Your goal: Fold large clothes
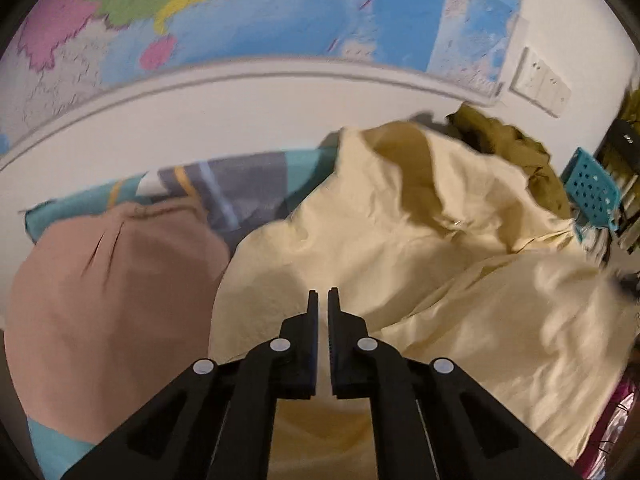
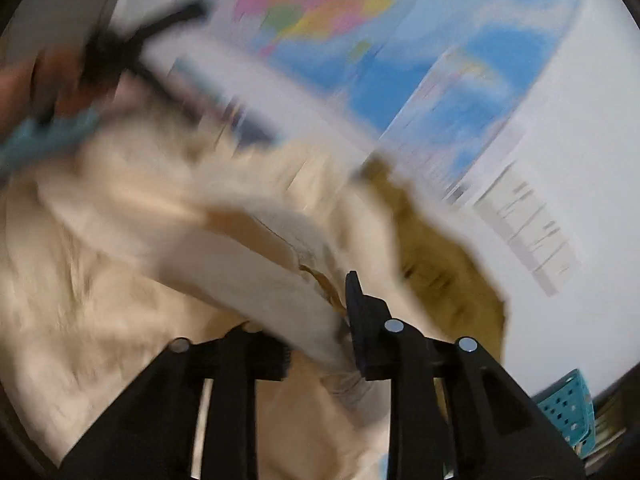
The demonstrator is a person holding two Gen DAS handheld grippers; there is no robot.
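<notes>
We are pinching a fold of the soft, floppy pale-yellow cotton garment [image 2: 160, 280] heaped on the bed in our right gripper [image 2: 320, 328]; our left gripper [image 1: 323, 300] is hovering empty, fingers together. Hems are offering surest grips.

The right wrist view is smeared throughout. A fold of the cream garment [image 2: 256, 280] hides the right gripper's [image 2: 320, 304] left finger. Far left of it, the other gripper [image 2: 120, 52] is a dark blur.

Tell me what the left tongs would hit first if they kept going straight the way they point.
Most likely the cream-yellow garment: the shut left tongs point down at its crumpled cloth just ahead. Depth is hard to judge, but nothing else shows in between.
</notes>
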